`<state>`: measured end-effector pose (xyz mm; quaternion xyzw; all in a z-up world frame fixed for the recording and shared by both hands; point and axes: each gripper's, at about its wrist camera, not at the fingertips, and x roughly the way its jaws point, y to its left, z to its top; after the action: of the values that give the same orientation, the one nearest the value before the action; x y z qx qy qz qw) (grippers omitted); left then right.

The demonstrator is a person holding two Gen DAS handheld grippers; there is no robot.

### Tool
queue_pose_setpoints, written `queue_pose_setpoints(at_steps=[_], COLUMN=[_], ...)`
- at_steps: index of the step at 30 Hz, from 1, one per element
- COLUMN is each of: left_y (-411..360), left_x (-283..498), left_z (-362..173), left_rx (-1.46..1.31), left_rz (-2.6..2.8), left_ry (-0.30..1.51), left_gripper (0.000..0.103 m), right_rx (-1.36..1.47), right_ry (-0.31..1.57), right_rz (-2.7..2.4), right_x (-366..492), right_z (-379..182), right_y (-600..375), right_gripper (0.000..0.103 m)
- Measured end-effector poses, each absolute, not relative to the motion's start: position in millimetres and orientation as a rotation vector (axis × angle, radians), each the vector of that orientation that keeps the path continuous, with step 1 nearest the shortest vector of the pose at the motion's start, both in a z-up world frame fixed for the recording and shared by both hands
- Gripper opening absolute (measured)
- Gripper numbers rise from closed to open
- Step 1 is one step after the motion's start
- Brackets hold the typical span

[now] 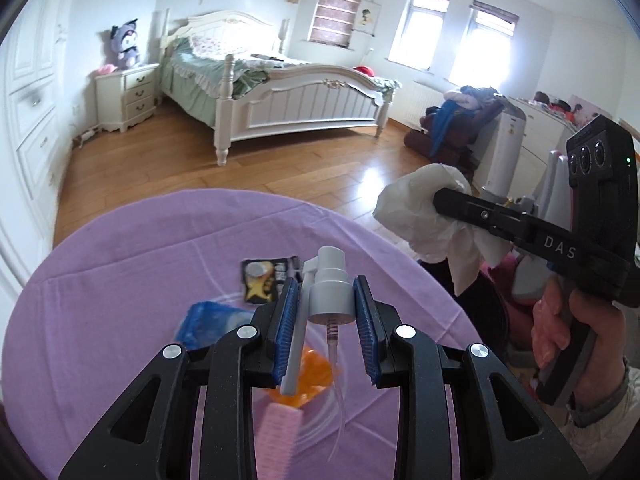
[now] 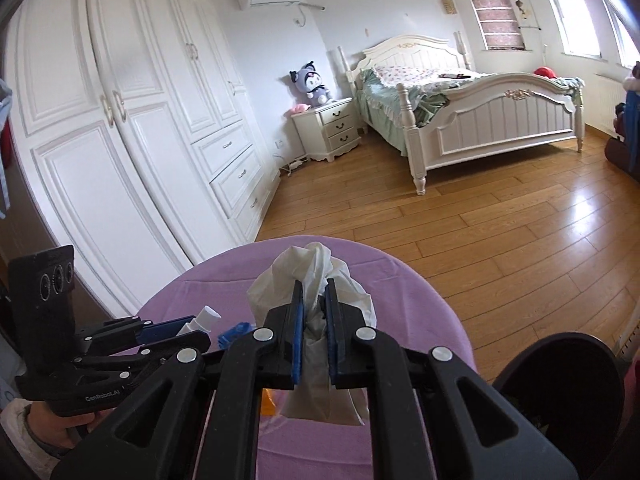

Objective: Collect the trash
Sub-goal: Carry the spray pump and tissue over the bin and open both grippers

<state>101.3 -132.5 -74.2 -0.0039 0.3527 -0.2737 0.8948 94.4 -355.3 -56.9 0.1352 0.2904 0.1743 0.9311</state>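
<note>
Pinching a ribbed grey plastic spray pump, left fingers; right fingers clamping crumpled white tissue

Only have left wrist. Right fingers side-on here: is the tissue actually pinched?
Observer: Yes. In the right wrist view the tissue sits between both blue pads of the right gripper, with its tail hanging below.
Operator: Any bin near it?
Observer: A dark round container shows at lower right, beside the purple table. I cannot see inside it.
</note>
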Motion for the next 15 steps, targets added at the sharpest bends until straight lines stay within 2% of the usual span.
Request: queue_pose_setpoints(at_steps=[15], left_y=[-298], left_x=[88], left_z=[-97], left_rx=[0.052], left_rz=[-0.793], left_ry=[0.755], left_gripper=[0.030], right_rx=[0.443], right_ry=[0.619], right_rz=[0.112], right_x=[59], right_z=[-116], right_y=[-480], right_gripper=[0.010])
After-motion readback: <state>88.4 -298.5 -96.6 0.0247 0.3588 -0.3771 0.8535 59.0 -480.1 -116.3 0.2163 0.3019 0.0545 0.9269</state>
